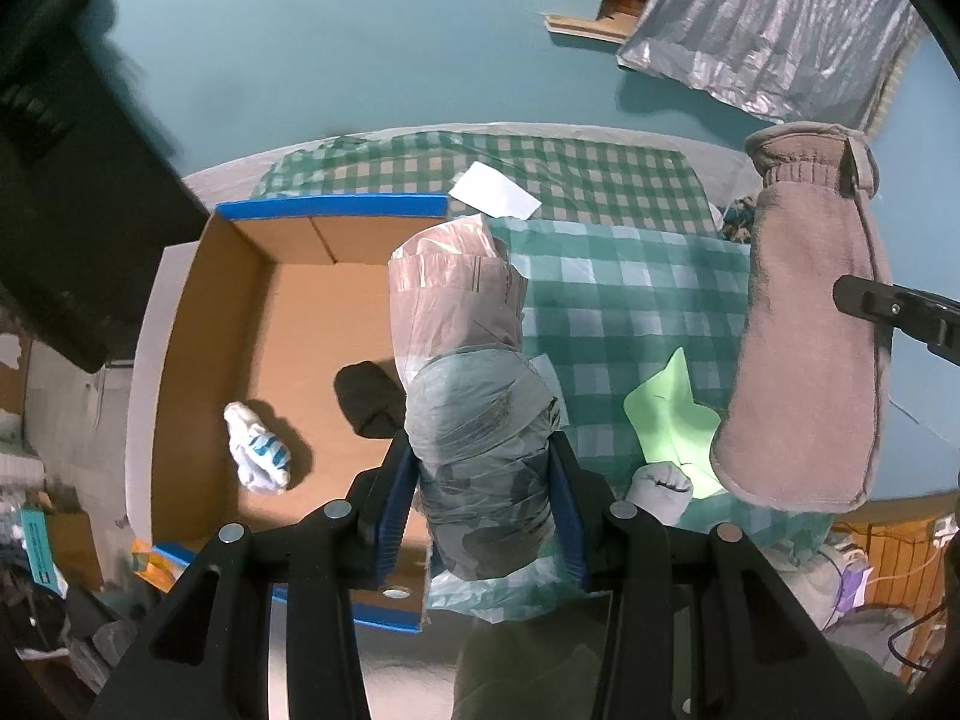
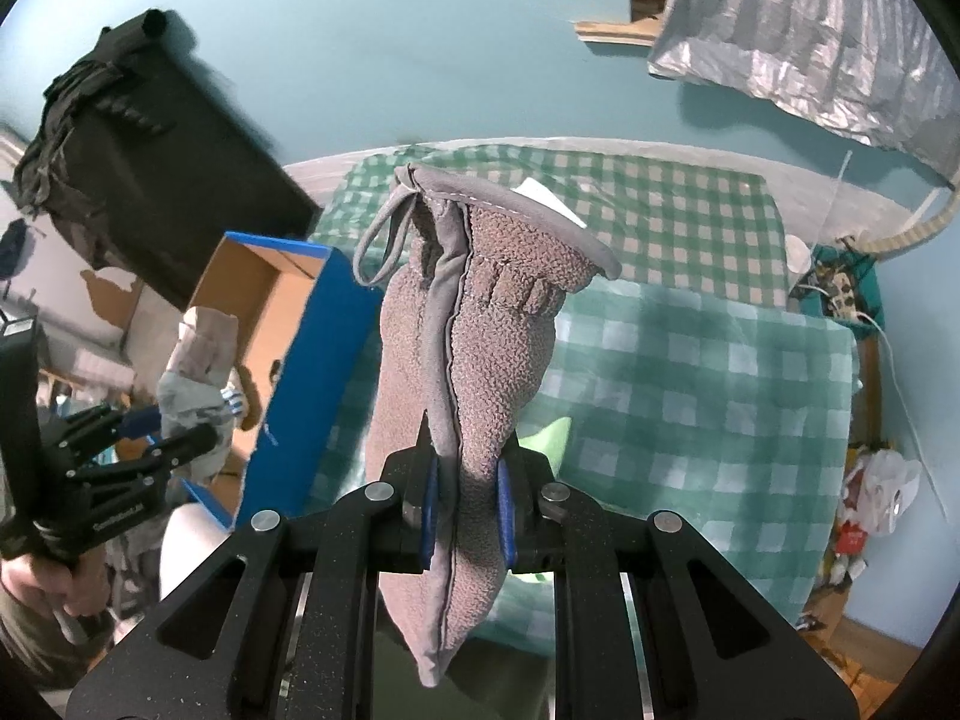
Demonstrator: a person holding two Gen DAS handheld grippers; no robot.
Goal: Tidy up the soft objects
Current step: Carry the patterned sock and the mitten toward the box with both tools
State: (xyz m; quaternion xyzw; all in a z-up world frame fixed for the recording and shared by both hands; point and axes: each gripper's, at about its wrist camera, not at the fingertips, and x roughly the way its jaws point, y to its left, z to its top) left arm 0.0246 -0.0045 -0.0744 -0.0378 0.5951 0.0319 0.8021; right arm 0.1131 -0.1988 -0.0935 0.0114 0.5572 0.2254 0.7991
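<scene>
The left gripper [image 1: 483, 510] squeezes a see-through bag roll [image 1: 462, 372], held up beside the box [image 1: 198, 324]. The right gripper [image 2: 467, 519] pinches a fuzzy brown mitten [image 2: 480, 360], hanging right of the box.

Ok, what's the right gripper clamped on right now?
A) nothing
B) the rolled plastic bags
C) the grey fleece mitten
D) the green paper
C: in the right wrist view the right gripper pinches the grey fleece mitten, which hangs lifted above the checked cloth.
</scene>
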